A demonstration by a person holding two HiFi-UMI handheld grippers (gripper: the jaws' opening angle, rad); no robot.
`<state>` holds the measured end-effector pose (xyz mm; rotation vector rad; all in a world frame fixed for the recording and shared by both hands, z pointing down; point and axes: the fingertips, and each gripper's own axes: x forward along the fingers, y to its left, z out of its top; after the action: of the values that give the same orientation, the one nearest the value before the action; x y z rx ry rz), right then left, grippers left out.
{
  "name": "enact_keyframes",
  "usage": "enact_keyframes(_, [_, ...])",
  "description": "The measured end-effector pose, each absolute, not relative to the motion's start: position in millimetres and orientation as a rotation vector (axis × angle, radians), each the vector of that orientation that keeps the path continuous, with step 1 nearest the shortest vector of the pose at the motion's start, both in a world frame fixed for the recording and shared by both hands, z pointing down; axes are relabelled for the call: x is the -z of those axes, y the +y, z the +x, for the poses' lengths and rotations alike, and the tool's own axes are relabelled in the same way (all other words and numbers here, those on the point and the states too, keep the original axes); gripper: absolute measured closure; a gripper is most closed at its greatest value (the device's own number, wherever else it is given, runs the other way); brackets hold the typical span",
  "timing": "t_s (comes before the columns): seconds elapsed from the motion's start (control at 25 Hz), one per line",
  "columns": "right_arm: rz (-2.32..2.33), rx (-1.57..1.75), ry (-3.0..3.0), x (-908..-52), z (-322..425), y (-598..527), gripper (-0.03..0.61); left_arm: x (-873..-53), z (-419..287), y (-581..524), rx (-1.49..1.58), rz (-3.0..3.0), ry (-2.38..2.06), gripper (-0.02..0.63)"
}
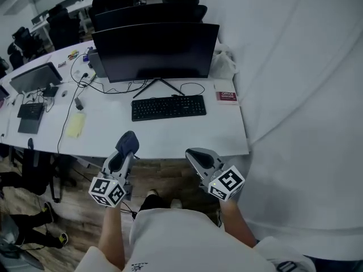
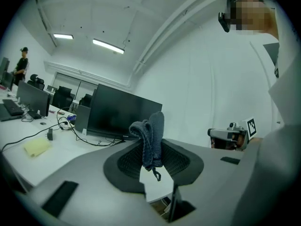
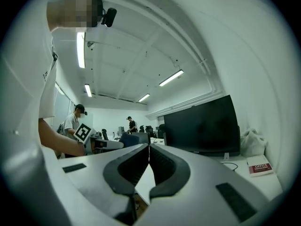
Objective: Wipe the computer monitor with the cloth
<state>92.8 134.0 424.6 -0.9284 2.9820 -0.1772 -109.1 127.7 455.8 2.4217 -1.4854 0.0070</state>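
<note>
A black monitor (image 1: 156, 51) stands switched off at the back of the white desk (image 1: 170, 135), with a black keyboard (image 1: 168, 107) in front of it. My left gripper (image 1: 127, 145) is held near the desk's front edge, shut on a folded dark blue cloth (image 2: 150, 140) that sticks up between its jaws. My right gripper (image 1: 195, 157) hangs beside it to the right, shut with nothing in it. The monitor (image 2: 123, 113) also shows ahead in the left gripper view, and the monitor (image 3: 202, 125) in the right gripper view.
A red booklet (image 1: 226, 96) and a white bag (image 1: 223, 64) lie right of the monitor. A yellow pad (image 1: 75, 124), cables, and a laptop (image 1: 35, 78) sit on the left. A white wall (image 1: 295, 95) runs along the right. Other persons (image 3: 75, 121) stand in the room.
</note>
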Motion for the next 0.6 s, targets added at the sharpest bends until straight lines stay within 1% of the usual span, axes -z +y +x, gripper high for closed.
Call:
enact_keyframes(0.2, [-0.912, 0.134, 2.987, -412.1, 78.7, 118.3, 0.558, -439.8, -116.8, 107.1, -0.059, 2.484, -1.484, 0.506])
enact_keyframes(0.36, [-0.919, 0.205, 2.978, -407.1, 59.9, 99.0, 0.558, -430.1, -124.2, 82.7, -0.118, 2.514, -1.524, 0.506])
enact_keyframes(0.6, [-0.874, 0.212, 3.034, -403.8, 14.8, 68.6, 0.558, -428.7, -121.2, 46.0, -0.183, 2.565, -1.477, 0.506])
